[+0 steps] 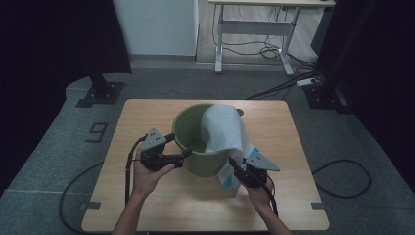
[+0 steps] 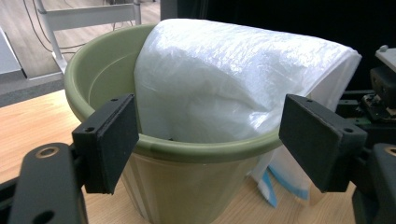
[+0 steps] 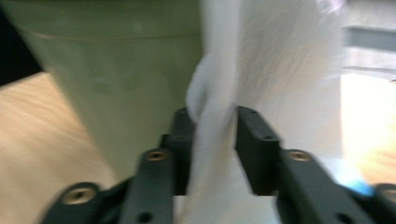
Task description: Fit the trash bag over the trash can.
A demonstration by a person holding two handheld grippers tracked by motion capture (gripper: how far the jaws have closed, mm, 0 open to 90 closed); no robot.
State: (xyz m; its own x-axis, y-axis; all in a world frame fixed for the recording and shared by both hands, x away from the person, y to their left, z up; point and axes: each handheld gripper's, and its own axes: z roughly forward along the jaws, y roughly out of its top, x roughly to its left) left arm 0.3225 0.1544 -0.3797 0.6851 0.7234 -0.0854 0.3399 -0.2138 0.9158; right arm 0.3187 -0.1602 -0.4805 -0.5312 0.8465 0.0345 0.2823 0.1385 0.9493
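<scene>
Where the white plastic bag [image 1: 222, 128] drapes over the rim of the green bucket [image 1: 188, 128] in the middle of the wooden table [image 1: 147, 196], half of it sags inside and the rest hangs down the outer wall to the tabletop. It looks thin, crinkled and translucent, with blue print low down. The right gripper [image 1: 243, 172] has its jaws pinched on a gathered fold of that hanging part. The left gripper [image 1: 180, 147] sits at the bucket's near rim, jaws spread wide, touching nothing. Cables [image 1: 342, 178] trail across the grey floor.
</scene>
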